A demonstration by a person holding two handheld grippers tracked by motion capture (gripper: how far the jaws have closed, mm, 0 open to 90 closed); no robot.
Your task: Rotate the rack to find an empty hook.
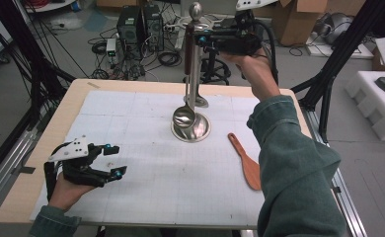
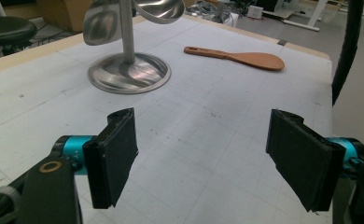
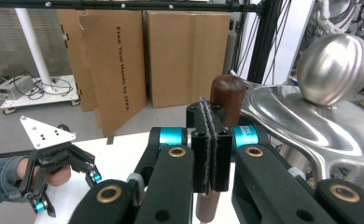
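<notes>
My left gripper (image 1: 112, 160) rests low on the desk (image 1: 42, 148), its jaws wide apart with nothing between them. In the middle stands a shiny metal stand (image 1: 194, 74) with a ladle (image 1: 184, 114) hanging on it. My right gripper (image 1: 200, 40), jaws pressed together, sits up high just beside the ladle's brown handle (image 3: 227, 100).

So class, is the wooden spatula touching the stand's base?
Apart. The left gripper view shows bare mat between the spatula and the base; the high view shows the same gap.
</notes>
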